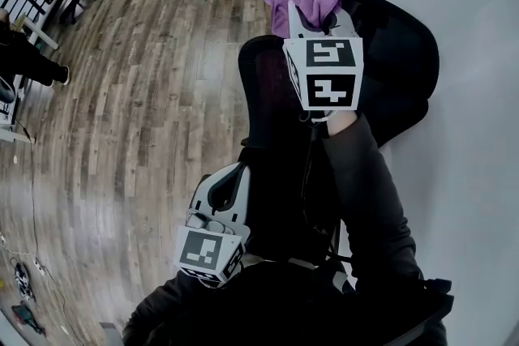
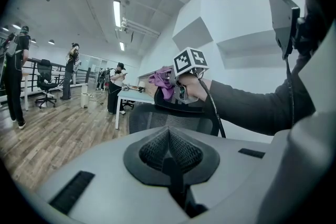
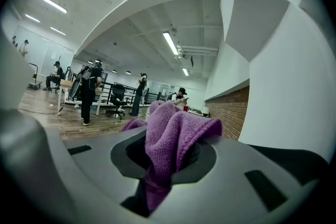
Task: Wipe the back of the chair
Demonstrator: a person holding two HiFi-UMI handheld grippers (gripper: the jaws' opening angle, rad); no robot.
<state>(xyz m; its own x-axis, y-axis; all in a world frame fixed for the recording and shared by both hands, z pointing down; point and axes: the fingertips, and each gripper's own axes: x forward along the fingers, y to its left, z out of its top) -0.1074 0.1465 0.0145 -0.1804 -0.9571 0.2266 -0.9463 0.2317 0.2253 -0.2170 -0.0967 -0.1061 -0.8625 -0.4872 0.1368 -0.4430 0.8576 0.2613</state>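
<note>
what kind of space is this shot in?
Most likely an open-plan office: white desks on a wood-plank floor, a mesh-backed office chair up close, and long ceiling strip lights overhead.

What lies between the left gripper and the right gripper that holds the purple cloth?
The chair's black mesh back, as the left gripper view shows: it stands beyond the left gripper, and the right gripper holds the purple cloth at its top.
</note>
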